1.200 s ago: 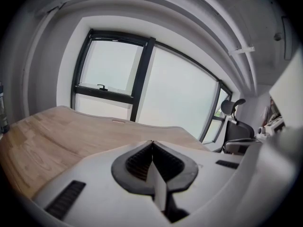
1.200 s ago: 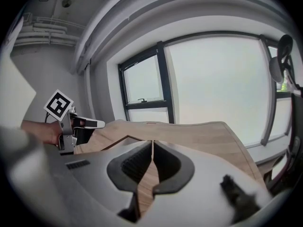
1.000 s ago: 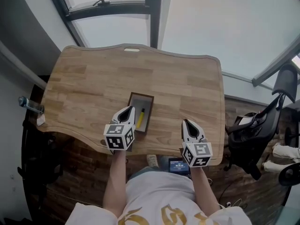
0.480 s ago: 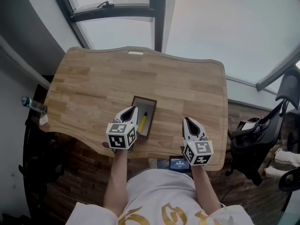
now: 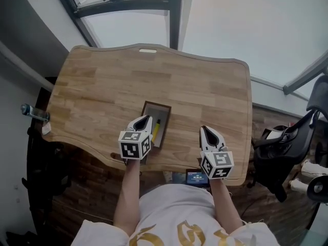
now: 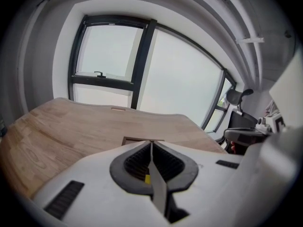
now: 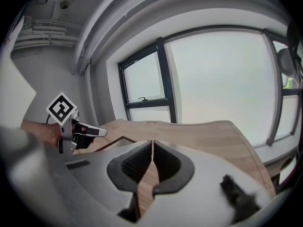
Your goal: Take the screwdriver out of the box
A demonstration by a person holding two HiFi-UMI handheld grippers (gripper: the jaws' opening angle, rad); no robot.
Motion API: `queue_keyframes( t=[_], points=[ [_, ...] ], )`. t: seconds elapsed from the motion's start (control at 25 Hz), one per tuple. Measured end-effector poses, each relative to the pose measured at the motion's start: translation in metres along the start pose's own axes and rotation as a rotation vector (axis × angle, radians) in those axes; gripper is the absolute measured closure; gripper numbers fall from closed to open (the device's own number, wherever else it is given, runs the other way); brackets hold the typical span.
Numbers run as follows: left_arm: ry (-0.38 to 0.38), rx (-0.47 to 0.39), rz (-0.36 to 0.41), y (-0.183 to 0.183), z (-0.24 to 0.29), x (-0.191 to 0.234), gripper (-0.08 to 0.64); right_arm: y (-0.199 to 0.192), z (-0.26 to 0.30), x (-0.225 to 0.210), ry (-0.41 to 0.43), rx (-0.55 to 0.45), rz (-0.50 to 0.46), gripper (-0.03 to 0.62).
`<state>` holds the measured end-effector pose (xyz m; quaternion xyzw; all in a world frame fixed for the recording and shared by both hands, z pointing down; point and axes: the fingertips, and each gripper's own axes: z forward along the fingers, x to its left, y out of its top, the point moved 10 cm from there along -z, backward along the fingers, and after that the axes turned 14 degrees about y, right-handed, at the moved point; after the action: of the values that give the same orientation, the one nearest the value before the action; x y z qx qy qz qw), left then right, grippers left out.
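Both hand-held grippers closed, nothing gripped. Left hand-held gripper (image 5: 145, 120): jaws together, tip over the near-left part of the shallow open brown-rimmed box (image 5: 156, 104). It covers that corner in the head view, so I can't tell if it touches the box. The yellow-handled screwdriver (image 5: 155, 130) lies lengthwise inside the box, just right of my left tip. Its near end runs in beside my marker cube and its tip is too small to make out. My left gripper view shows only a yellow sliver through the jaw gap. Right hand-held gripper (image 5: 205, 130): jaws together, right of the box, well apart from it, over the near edge of the light wooden table (image 5: 97, 86).
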<state>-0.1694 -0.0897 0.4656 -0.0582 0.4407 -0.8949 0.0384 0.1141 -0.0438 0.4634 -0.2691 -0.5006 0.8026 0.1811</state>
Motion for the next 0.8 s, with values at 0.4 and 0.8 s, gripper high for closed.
queue_keyframes(
  t=[0.4,0.8],
  points=[
    [-0.018,0.156,0.007,-0.014,0.026,-0.004,0.545,-0.003,0.013,-0.013,0.016,0.031,0.018,0.558],
    [-0.036,0.307,0.028,-0.026,0.051,-0.009,0.500,-0.010,0.029,-0.022,0.032,0.066,0.043,0.558]
  ],
)
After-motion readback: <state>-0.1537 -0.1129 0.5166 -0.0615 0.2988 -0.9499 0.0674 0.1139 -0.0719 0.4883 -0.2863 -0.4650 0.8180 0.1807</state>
